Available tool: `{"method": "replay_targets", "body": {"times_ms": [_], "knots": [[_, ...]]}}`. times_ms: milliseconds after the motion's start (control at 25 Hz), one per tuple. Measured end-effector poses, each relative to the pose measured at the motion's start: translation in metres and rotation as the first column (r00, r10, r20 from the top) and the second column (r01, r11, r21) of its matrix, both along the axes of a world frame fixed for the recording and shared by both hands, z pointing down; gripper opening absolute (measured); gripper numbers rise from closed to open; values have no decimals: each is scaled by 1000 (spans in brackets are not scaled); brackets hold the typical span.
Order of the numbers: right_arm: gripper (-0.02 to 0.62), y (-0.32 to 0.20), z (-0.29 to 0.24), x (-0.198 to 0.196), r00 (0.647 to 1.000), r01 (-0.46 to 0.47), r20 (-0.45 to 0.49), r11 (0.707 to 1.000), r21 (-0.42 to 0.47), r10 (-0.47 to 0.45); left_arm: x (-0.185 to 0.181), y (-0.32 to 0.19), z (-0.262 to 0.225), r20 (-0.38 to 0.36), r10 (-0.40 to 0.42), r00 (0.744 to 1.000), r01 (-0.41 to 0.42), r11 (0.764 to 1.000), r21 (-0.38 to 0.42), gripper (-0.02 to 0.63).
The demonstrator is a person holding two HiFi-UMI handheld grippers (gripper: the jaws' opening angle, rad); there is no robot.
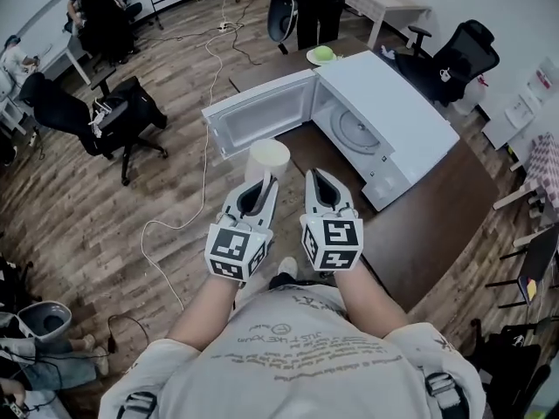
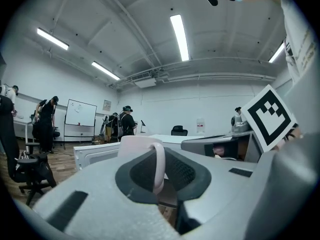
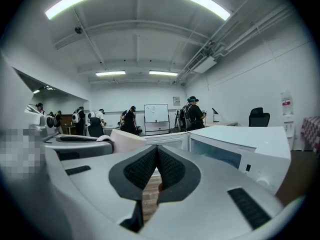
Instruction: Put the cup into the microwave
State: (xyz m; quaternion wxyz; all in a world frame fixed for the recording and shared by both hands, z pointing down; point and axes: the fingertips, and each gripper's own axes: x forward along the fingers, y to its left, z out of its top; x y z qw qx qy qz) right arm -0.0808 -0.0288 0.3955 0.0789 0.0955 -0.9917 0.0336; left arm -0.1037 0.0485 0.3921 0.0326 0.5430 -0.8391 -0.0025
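Note:
My left gripper (image 1: 259, 182) is shut on the handle of a pale cup (image 1: 268, 158), which hangs upright in the air in front of the microwave. In the left gripper view the cup (image 2: 137, 145) fills the space ahead and its handle (image 2: 158, 166) sits pinched between the dark pads. The white microwave (image 1: 393, 116) stands on the brown table (image 1: 437, 208) with its door (image 1: 253, 116) swung wide to the left and the turntable (image 1: 356, 131) bare inside. My right gripper (image 1: 321, 182) is shut with nothing in it, beside the left one; the cup (image 3: 127, 140) shows at its left.
A green bowl on a plate (image 1: 322, 55) sits at the table's far end behind the microwave. Black office chairs (image 1: 118, 112) and a cable lie on the wood floor to the left, another chair (image 1: 454, 55) at the right. Several people stand at the back of the room.

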Motion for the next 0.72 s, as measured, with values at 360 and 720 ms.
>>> {"method": "replay_targets", "body": {"times_ms": [360,720], "knots": [[14,-62,-1,-50,997,-74,2,997,-6,74,-55,-65,9,-36,99,994,-99,995,19,41],[14,-98,1,-64,989,-150,5,989,-10,150,-80,-106,23,-53,196,979,-195,981,13,41]]}}
